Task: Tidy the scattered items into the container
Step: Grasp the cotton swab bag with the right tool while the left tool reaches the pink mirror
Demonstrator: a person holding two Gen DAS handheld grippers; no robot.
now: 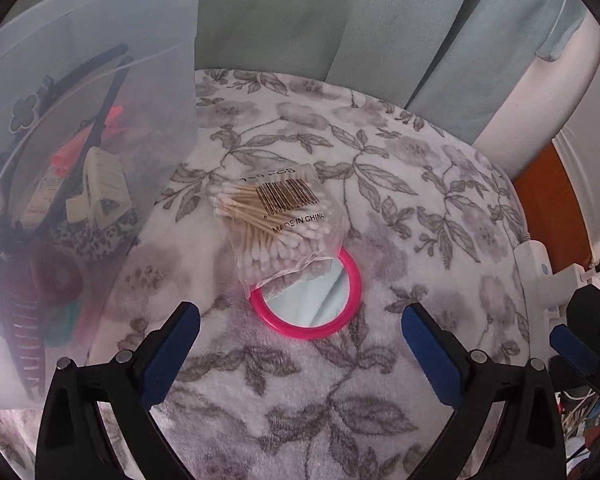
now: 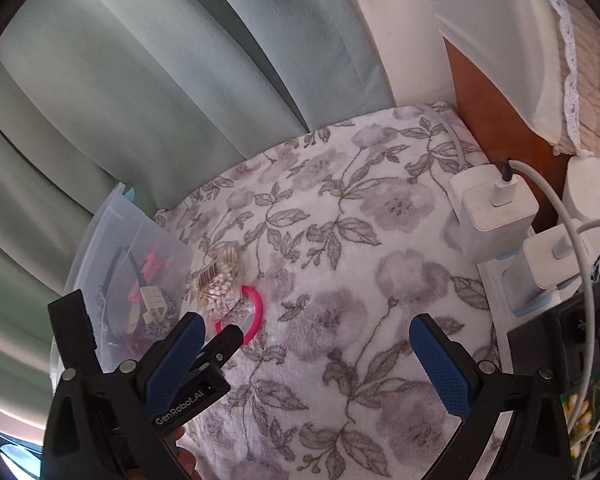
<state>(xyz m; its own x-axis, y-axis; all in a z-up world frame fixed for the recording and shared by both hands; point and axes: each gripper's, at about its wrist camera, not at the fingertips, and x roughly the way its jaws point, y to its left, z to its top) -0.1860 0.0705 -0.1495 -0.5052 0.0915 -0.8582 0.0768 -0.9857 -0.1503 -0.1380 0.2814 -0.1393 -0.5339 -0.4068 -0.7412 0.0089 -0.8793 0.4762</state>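
**Swabs and Mirror Left on the Blanket**

Two items remained outside the translucent container (image 1: 100, 92): a clear bag of cotton swabs (image 1: 272, 220) and a round pink-rimmed mirror (image 1: 308, 300). Both lay on the floral blanket (image 1: 400, 208), just beside the container's near wall. The bag's lower edge overlapped the top of the mirror, so the two were touching. Inside the container, hair clips, a cream claw clip and other small pieces were already heaped.

The left tool (image 1: 300, 328) hung above the blanket with its jaws spread wide and nothing between them, the mirror lying just ahead of the gap. The right tool (image 2: 308, 340) was likewise spread and empty, well off to the side over bare blanket, near the white chargers (image 2: 496, 212) at the edge.

The bag looked light and soft, its thin film slippery and apt to crumple. A pinch on the loose film near an edge, or across the bundled sticks, would probably hold best. The mirror seemed stiff, flat and breakable, and lay sunk slightly into the plush fabric. Its rim would likely be the only purchase, one finger sliding under the edge. Since the bag rested partly on the mirror, lifting the bag first seemed the safer order; otherwise the mirror might drag it or tip.
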